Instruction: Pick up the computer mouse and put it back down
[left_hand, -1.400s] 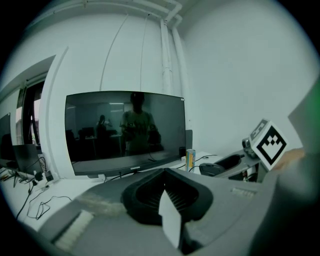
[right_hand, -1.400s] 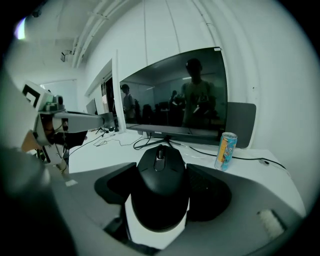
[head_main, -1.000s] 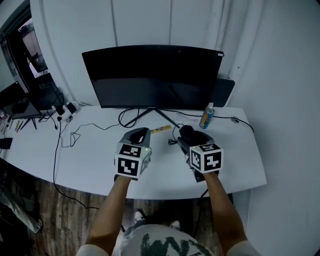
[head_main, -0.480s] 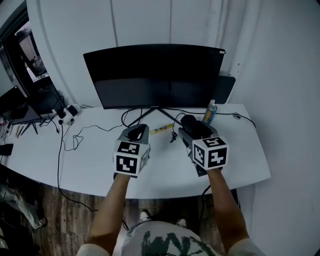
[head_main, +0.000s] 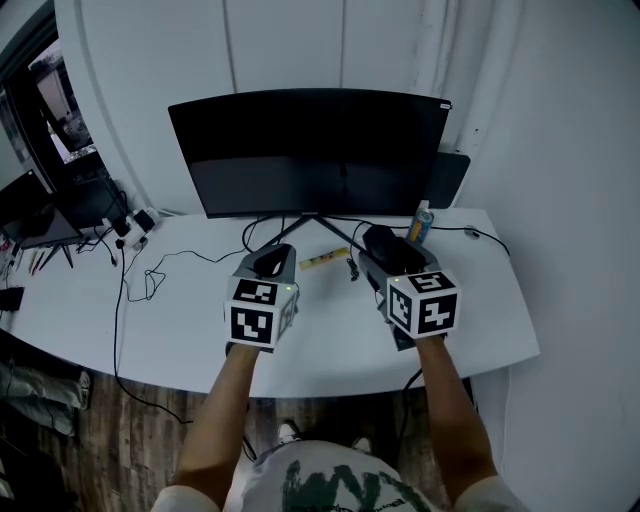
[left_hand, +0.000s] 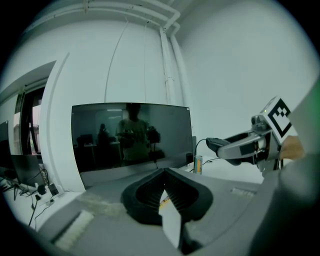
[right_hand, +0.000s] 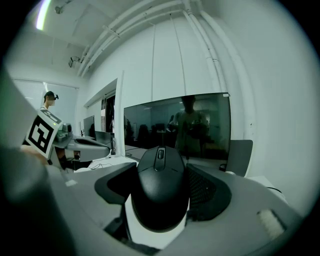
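Both forearms reach forward side by side from the lower edge of the head view, toward the monitor (head_main: 310, 150), each hand hidden behind its gripper's marker cube. The grippers point at the screen and tip slightly downward.

The right gripper (head_main: 385, 245) is in front of the monitor's right half, with its wrist straight. Its jaws are clenched on the computer mouse (right_hand: 160, 190) — the black pads press the mouse's two sides, and its scroll wheel faces up and away toward the screen. In the left gripper view, this gripper and its load hang above the white desk (head_main: 180, 330), so the mouse is not resting on it.

The left gripper (head_main: 272, 262) is held level with the right one, in front of the monitor's stand and just left of centre. Its jaws are closed with their tips together — nothing sits between them, and only a sliver of desk shows through the gap behind the tips.

A blue and yellow can (head_main: 420, 225) stands under the monitor's right corner. A yellow strip (head_main: 322, 260) lies on the desk in front of the stand, between the two grippers. Loose cables (head_main: 150, 275) trail across the desk beyond the monitor's left end.
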